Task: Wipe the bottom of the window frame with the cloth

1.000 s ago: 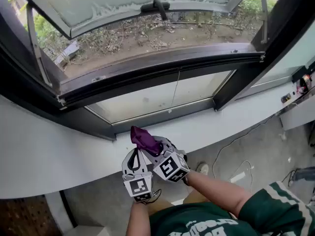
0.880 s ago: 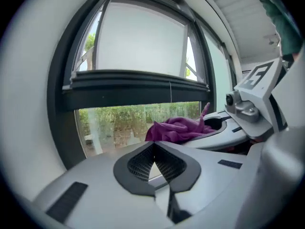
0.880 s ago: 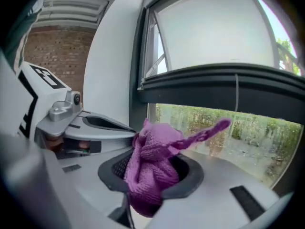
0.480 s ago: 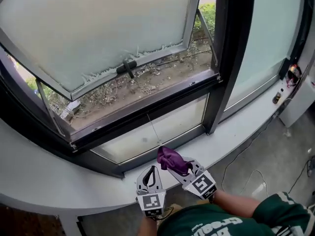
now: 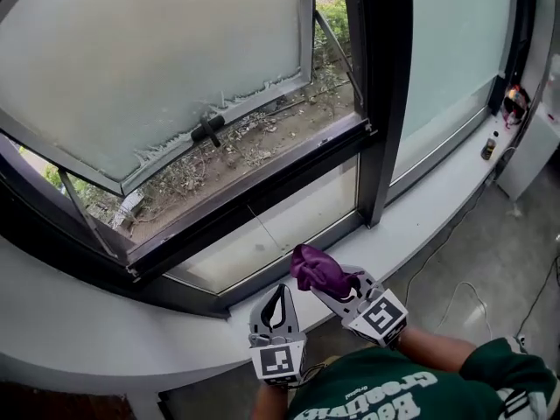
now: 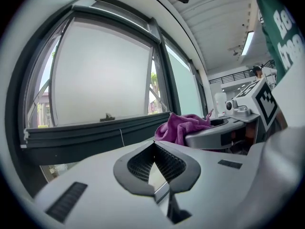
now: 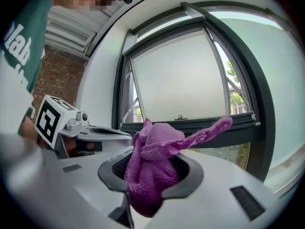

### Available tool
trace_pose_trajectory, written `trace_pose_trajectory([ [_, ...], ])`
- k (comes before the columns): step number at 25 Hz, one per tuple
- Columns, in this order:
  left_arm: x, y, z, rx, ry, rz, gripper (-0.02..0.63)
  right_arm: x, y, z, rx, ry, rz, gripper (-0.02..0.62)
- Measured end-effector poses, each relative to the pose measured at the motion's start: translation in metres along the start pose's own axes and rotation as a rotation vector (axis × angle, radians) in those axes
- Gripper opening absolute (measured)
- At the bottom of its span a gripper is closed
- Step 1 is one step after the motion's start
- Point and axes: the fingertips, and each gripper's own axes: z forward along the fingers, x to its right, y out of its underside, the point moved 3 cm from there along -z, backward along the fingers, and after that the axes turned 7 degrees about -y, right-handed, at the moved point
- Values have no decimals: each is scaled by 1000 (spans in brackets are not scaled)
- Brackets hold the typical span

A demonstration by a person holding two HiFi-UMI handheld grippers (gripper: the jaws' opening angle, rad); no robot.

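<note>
A crumpled purple cloth (image 5: 317,269) sticks out of my right gripper (image 5: 331,285), which is shut on it above the white sill. In the right gripper view the cloth (image 7: 157,142) fills the jaws of the right gripper (image 7: 151,175), with one corner trailing to the right. My left gripper (image 5: 281,289) is just to the left, shut and holding nothing; its tips meet in the left gripper view (image 6: 153,147). The dark bottom rail of the window frame (image 5: 254,195) runs across beyond both grippers, a short way from them. Neither gripper touches the rail (image 6: 95,132).
The frosted sash (image 5: 157,59) is tilted outward, its handle (image 5: 208,129) on the lower edge. A dark mullion (image 5: 376,94) stands to the right. The white sill (image 5: 105,331) curves along the front. Small items (image 5: 516,103) and a cable (image 5: 455,296) are at the right.
The head view has swung up and left, so the window fills more of it. Both grippers sit lower and further right in the picture. The cloth stays held.
</note>
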Motion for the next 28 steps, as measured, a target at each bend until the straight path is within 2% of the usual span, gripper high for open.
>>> trace_pose_trajectory([
  [10,3,2,-11,10,21,28,9,-19,2,-2,8,-30,-14,137],
  [17,-3,-4,-20,36,-5,52,9,-29,-2,7,10,-54,-18,137],
  [25,-11,1,-29,26,-30,43,9,-49,1,13,-25,-75,-127,137],
  [28,-12,0,-31,38,-34,40,9,-52,0,14,-14,-77,-114,137],
])
